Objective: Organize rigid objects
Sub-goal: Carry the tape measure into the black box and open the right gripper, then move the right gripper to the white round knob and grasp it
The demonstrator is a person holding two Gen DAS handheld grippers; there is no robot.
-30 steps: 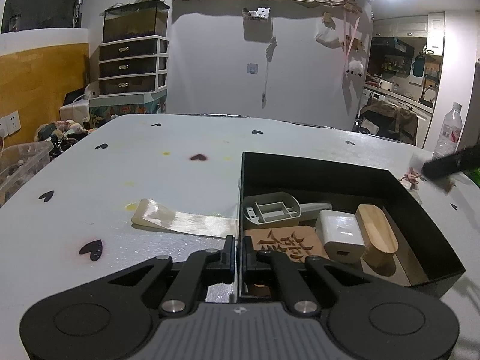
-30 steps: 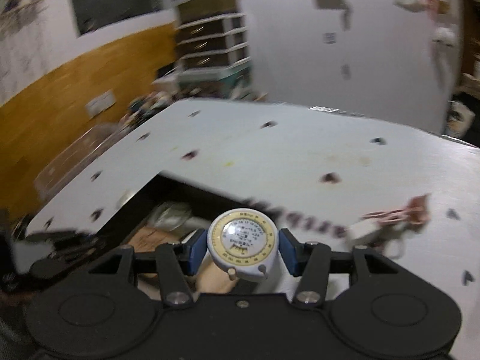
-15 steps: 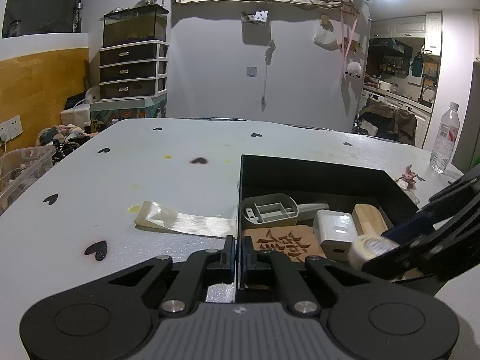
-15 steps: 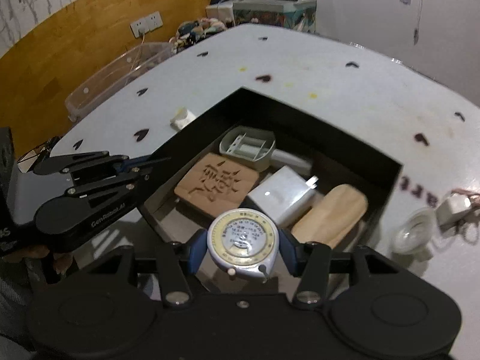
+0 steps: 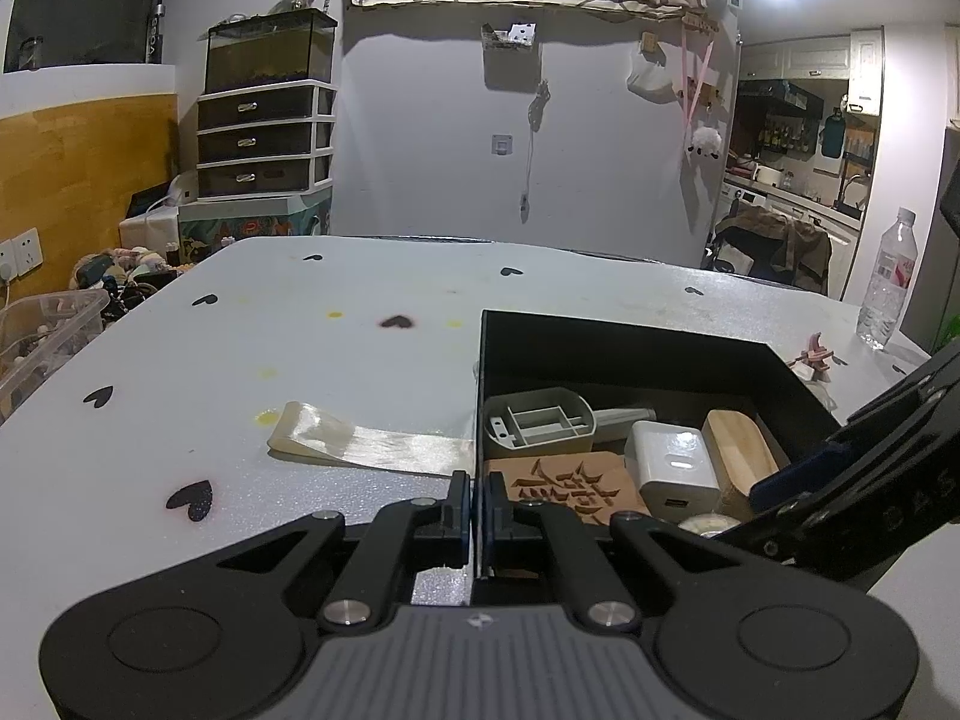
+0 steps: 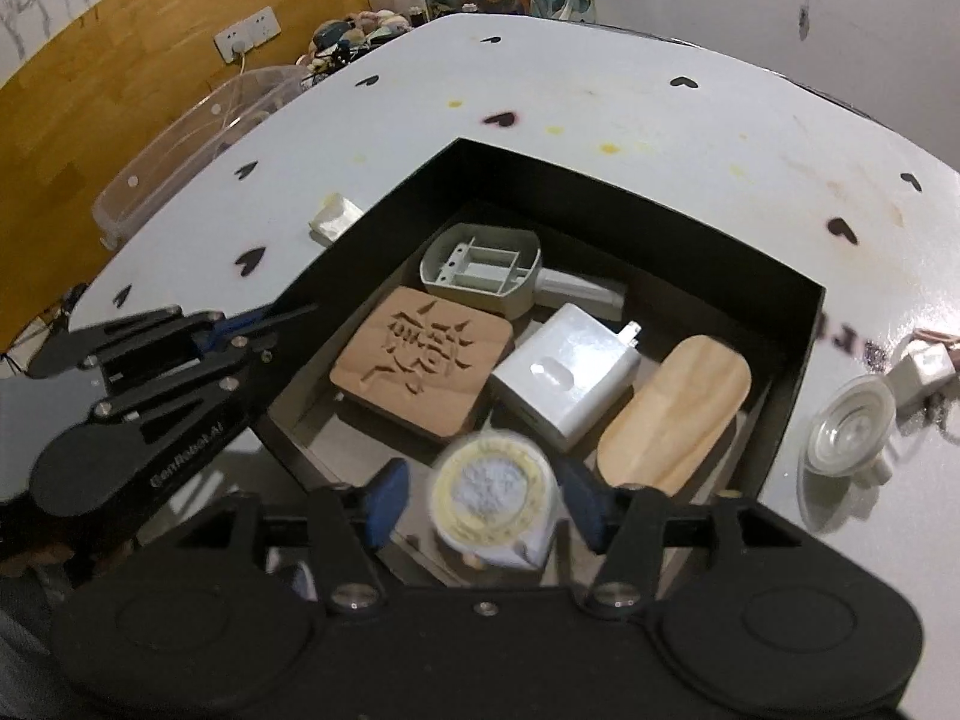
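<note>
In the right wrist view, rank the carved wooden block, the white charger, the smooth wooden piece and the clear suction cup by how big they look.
1. carved wooden block
2. white charger and smooth wooden piece: too alike to rank
3. clear suction cup

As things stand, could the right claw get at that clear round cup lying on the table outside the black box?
Probably yes. The clear cup lies on bare table just beyond the black box's right wall, nothing over it. The right claw is open, the round tape measure loose between its pads, so it must clear that first.
</note>
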